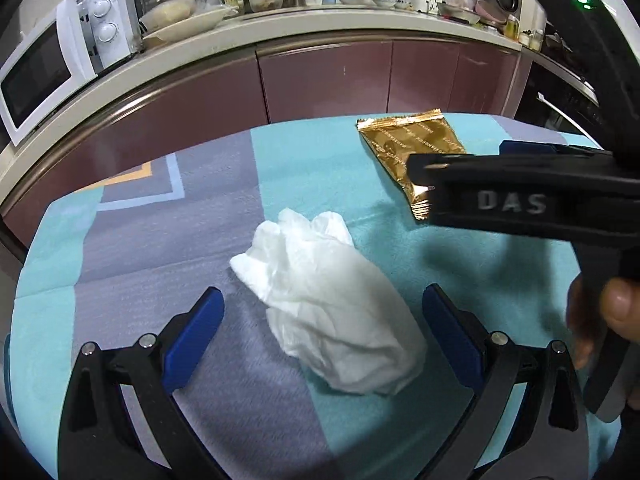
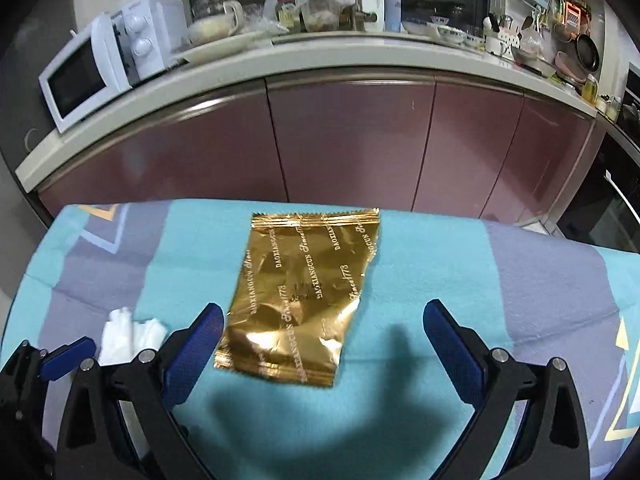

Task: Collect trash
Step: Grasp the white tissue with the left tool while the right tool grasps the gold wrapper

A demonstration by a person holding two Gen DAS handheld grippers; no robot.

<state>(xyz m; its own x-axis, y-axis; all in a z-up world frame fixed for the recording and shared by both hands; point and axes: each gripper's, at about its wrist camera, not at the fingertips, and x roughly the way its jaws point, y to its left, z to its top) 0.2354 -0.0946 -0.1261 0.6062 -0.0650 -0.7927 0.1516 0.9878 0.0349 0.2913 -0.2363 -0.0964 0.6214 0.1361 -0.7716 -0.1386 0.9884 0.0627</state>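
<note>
A crumpled white tissue (image 1: pixel 332 312) lies on the blue and grey cloth (image 1: pixel 160 248), between the open fingers of my left gripper (image 1: pixel 324 312). A gold foil snack wrapper (image 2: pixel 304 300) lies flat further back, just ahead of and partly between the open fingers of my right gripper (image 2: pixel 324 328). In the left wrist view the wrapper (image 1: pixel 412 152) is partly hidden behind the right gripper's black body (image 1: pixel 520 200). In the right wrist view the tissue (image 2: pixel 128 336) shows at the lower left beside the left gripper's blue finger (image 2: pixel 68 356). Both grippers are empty.
Maroon cabinets (image 2: pixel 352 140) stand behind the table under a cluttered counter (image 2: pixel 320 44). A white microwave (image 2: pixel 100 68) sits at its left end. A dark oven (image 2: pixel 616 208) is at the right.
</note>
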